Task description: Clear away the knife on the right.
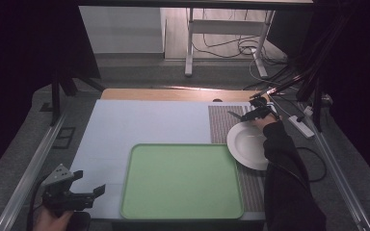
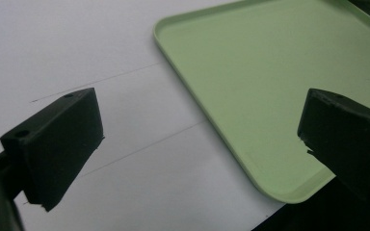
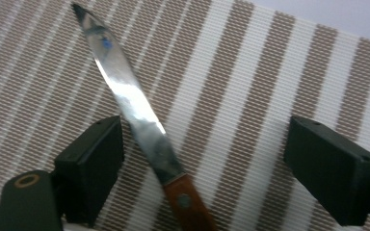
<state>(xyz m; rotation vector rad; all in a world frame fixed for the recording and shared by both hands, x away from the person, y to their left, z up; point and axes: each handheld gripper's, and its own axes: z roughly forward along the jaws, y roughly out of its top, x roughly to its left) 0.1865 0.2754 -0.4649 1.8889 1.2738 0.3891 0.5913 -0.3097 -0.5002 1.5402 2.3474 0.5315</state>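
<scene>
On striped woven mat [image 3: 250, 96], wood-handled steel knife [image 3: 139, 120].

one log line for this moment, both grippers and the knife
left gripper: open, idle beside tray | right gripper: open, fingers astride knife, no grip | knife: on striped mat by plate

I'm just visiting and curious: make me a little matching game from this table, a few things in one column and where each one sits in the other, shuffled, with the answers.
Things:
1. knife
2. white plate
3. green tray
4. left gripper

Places:
A. near middle of the table, nothing on it
B. on the striped mat, between the open jaws of the right gripper
C. near left corner, over the white sheet
D. at the tray's right, on the striped mat

Pairs: 1-B, 2-D, 3-A, 4-C
</scene>
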